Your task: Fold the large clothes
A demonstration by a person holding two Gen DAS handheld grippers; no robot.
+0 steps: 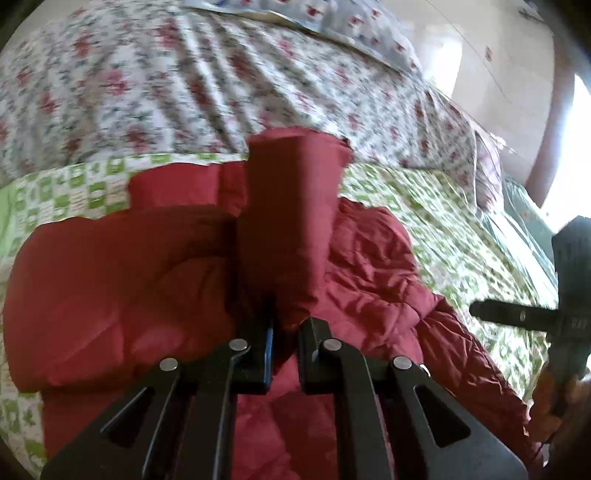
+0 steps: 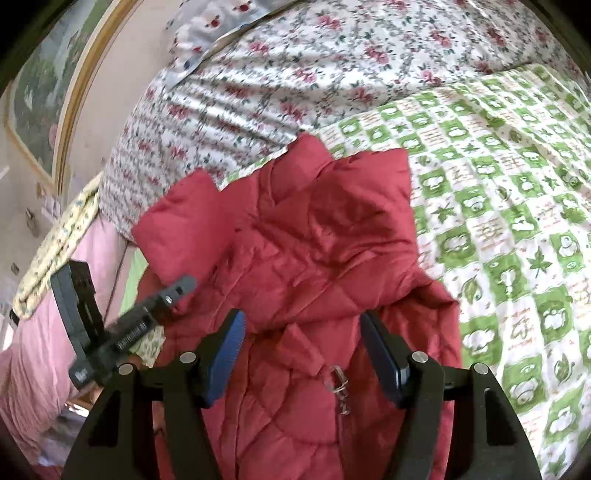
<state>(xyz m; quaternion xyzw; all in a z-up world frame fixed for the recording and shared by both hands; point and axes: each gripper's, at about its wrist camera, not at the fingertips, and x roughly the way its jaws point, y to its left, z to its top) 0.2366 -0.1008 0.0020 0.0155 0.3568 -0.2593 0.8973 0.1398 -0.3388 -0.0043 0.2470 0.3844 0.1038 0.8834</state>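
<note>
While spread on the green-and-white checked sheet (image 2: 517,206), the red quilted jacket (image 2: 303,258) lies rumpled, partly folded over itself, its top edge touching the floral quilt (image 2: 280,74) behind it. Metal zipper pull (image 2: 338,380) shows on the jacket front near the right gripper.

Left gripper (image 1: 286,343): fingers drawn close together, clamped on a raised fold of the red jacket that stands up as a thick roll between them; a blue pad edge shows on the left finger. Seen from the right wrist view, the left gripper (image 2: 177,291) sits at the jacket's left edge, with motion blur on it.

Right gripper (image 2: 303,354): fingers wide apart, blue pads (image 2: 225,354) showing, nothing between them, hovering over the jacket's front near the zipper. In the left wrist view, the right gripper (image 1: 517,315) appears at the far right over the checked sheet, just beside the jacket's edge, blurred.

Further out: blue floral pillow (image 1: 332,22) lies on top of the quilt. Pink bedding (image 2: 40,332) hangs at the bed's left side, and a gold-framed picture (image 2: 48,88) is on the wall.
</note>
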